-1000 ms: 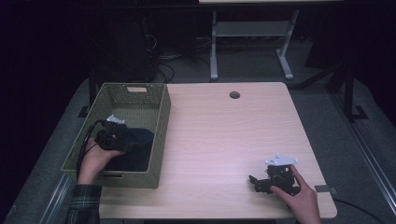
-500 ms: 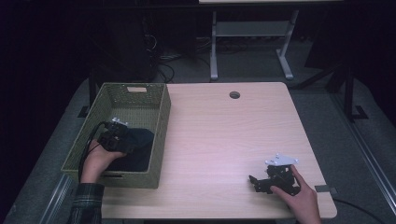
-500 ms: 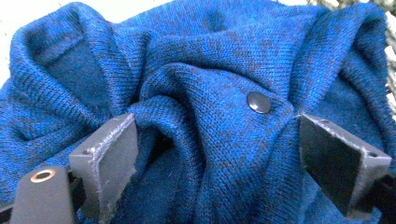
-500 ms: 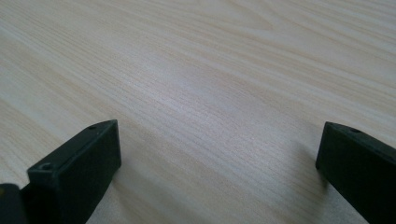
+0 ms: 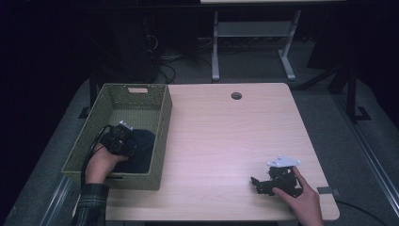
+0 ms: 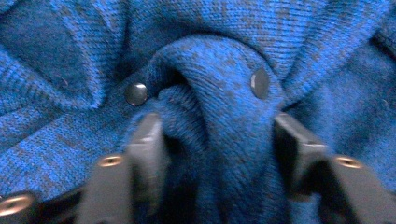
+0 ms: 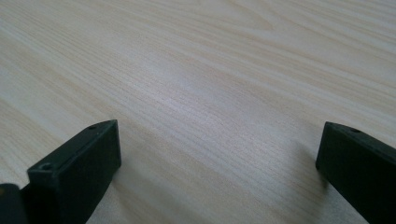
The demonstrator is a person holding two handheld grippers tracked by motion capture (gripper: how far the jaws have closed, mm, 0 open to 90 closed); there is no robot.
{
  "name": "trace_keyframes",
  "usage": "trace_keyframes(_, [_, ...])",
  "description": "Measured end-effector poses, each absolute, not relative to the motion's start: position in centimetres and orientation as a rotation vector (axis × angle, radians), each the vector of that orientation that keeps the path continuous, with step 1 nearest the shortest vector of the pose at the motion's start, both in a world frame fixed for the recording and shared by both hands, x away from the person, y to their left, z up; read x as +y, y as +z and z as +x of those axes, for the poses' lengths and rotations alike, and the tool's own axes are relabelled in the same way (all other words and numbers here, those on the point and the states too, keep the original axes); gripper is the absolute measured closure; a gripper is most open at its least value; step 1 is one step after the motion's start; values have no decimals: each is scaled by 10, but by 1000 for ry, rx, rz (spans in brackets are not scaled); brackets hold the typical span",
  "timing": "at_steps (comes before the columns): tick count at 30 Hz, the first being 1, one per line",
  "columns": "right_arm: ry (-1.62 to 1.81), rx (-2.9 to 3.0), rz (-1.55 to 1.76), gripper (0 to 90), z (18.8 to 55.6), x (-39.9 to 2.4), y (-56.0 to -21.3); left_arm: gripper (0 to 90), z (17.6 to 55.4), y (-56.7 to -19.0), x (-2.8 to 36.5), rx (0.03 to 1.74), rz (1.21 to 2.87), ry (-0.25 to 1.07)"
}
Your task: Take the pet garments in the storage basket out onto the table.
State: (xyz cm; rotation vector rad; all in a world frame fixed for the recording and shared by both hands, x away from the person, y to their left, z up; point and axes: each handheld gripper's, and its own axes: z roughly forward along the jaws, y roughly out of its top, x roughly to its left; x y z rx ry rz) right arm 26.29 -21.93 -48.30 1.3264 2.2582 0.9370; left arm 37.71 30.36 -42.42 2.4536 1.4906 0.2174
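A dark blue knit garment (image 5: 142, 151) lies in the near end of an olive woven basket (image 5: 163, 120) at the table's left. My left gripper (image 5: 123, 141) reaches down into the basket onto it. In the left gripper view a bunched fold of the blue knit (image 6: 219, 70), with two dark snap buttons, rises between the jaws of that gripper (image 6: 217, 133). They have just been closing and now pinch the fold from both sides. My right gripper (image 5: 257, 185) rests on the wooden table (image 5: 226, 136) at the front right. Its jaws stand wide open (image 7: 219, 135) with bare wood between them.
The basket's far half is bare inside. A round cable hole (image 5: 236, 95) sits near the table's far edge. Beyond the table stand a metal frame (image 5: 254, 33) and cables on a dark floor.
My left hand has shifted slightly inside the basket, onto the garment. The right hand and its gripper have stayed where they were.
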Motion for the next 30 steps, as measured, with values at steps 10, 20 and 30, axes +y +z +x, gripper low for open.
trace_keyframes(10, [937,2258,1326,0,263,-219,-483,639,378,-413,306,1450,2433,229])
trace_keyframes(20, [937,2258,1327,0,263,-219,-483,647,372,-386,320,1365,2216,229])
trace_keyframes(30, [937,2259,1327,0,263,-219,-483,655,357,-351,337,1282,1987,276])
